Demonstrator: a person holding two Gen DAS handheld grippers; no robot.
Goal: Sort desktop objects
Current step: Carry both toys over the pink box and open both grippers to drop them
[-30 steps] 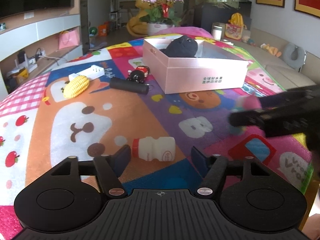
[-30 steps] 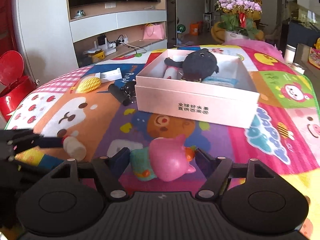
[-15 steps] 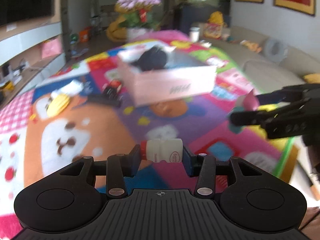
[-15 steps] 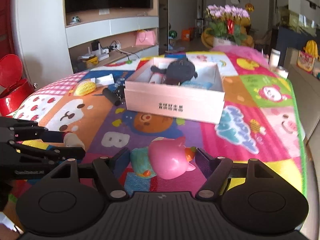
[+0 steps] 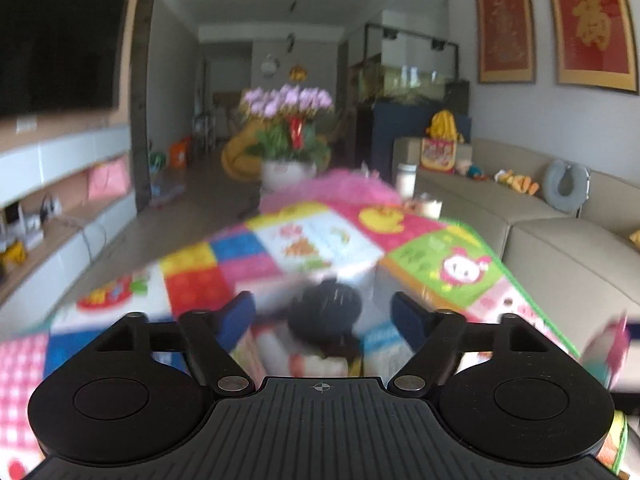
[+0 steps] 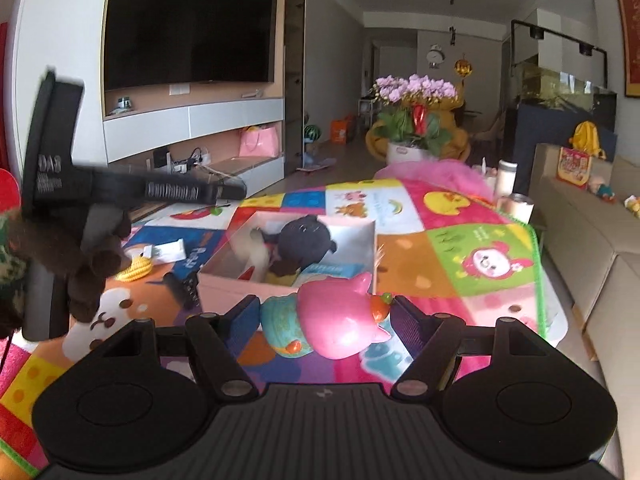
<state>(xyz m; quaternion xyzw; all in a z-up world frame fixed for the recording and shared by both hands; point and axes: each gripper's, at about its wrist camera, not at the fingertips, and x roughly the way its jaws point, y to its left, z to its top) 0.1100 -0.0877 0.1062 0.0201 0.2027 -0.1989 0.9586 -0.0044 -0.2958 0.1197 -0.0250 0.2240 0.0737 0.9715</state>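
Pink pig toy (image 6: 340, 320) is clamped in the right tongs (image 6: 325, 320), just short of the pink box (image 6: 224, 284) on the tabletop (image 6: 448, 248). The left tongs (image 5: 323, 316) are opening, empty, above the box. Release is best made past the near wall, beside the black plush (image 6: 304, 240); open room lies rightward.

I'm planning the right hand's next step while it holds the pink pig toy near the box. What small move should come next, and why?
Probably carry the pink pig toy a little forward over the pink box, then release. The right gripper holds it clamped just short of the box's near wall, and the box already holds a black plush, with free room on its right side.
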